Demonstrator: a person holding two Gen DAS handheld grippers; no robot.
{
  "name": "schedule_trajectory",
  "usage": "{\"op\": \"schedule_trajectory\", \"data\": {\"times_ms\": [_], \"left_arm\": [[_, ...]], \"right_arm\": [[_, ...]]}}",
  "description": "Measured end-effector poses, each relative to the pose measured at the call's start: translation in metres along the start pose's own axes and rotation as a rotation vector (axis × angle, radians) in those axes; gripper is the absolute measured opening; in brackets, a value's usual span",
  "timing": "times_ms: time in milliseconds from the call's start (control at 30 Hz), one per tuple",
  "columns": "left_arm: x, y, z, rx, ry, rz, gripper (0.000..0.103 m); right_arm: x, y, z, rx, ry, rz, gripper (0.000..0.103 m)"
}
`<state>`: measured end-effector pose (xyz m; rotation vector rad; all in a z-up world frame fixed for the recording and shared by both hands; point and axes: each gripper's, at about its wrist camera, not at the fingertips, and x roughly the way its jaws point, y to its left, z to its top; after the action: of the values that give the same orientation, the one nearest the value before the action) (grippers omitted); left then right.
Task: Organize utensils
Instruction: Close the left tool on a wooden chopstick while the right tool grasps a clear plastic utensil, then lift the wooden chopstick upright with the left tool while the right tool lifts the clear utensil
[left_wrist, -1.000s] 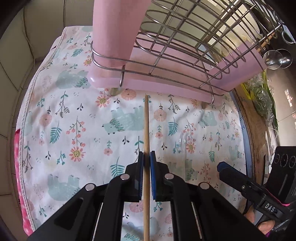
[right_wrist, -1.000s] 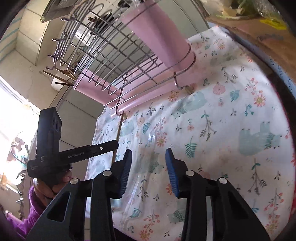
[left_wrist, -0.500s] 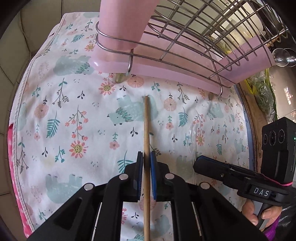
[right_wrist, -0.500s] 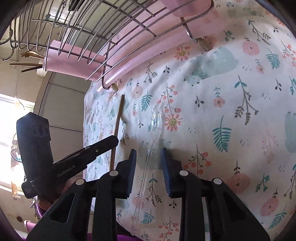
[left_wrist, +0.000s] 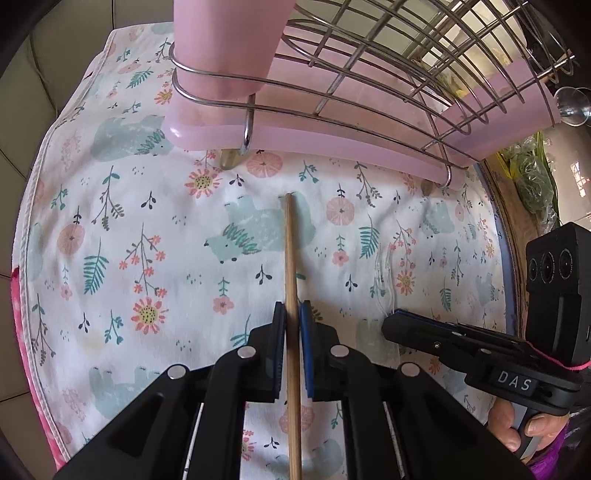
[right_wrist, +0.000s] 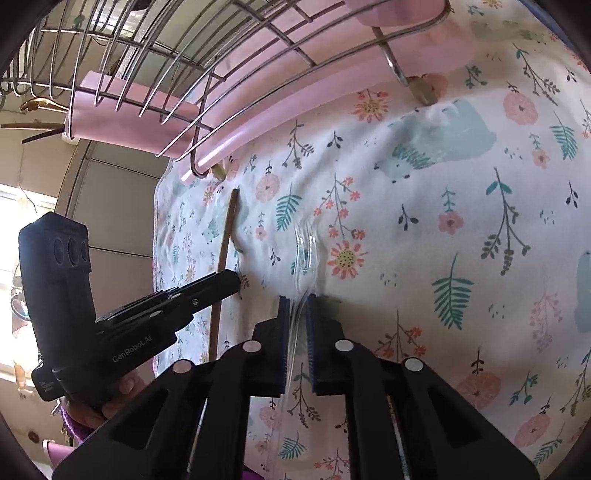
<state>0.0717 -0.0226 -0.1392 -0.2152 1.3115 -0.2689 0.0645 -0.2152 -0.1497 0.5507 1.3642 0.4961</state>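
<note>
A wooden chopstick (left_wrist: 290, 251) lies on the floral cloth (left_wrist: 129, 221) and points at the dish rack. My left gripper (left_wrist: 291, 314) is shut on it, the blue pads pressing both its sides. To its right lies a clear plastic fork (right_wrist: 304, 247), tines toward the rack. My right gripper (right_wrist: 296, 306) is closing on the fork's handle, which sits between the pads and touches them. The left wrist view shows the fork's tines (left_wrist: 382, 273) just past the right gripper's tip (left_wrist: 391, 325). The right wrist view shows the chopstick (right_wrist: 227, 236) running under the left gripper (right_wrist: 232, 282).
A wire dish rack (left_wrist: 369, 74) on a pink drip tray (left_wrist: 332, 136) stands at the cloth's far edge, with a pink utensil cup (left_wrist: 225, 37) in its left corner. A wooden board (left_wrist: 517, 221) borders the cloth on the right. A hand (left_wrist: 517, 424) holds each gripper.
The right gripper came down over the clear fork and its jaws narrowed from wide apart to closed around the handle. The left gripper stayed shut on the chopstick, barely moving.
</note>
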Motion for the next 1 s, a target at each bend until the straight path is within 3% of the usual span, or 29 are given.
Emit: {"op": "schedule_trajectory", "data": {"times_ms": [200, 400, 1000], "left_arm": [[-0.015, 0.002, -0.010, 0.020, -0.063, -0.025, 0.006], [-0.046, 0.000, -0.021, 0.028, -0.171, -0.076, 0.006], [-0.168, -0.007, -0.055, 0.053, -0.618, -0.136, 0.006]], "right_arm": [[-0.008, -0.010, -0.010, 0.012, -0.039, 0.077, 0.004], [-0.029, -0.005, -0.023, -0.042, -0.138, 0.115, 0.004], [-0.146, 0.033, -0.055, -0.261, -0.605, 0.113, 0.004]]}}
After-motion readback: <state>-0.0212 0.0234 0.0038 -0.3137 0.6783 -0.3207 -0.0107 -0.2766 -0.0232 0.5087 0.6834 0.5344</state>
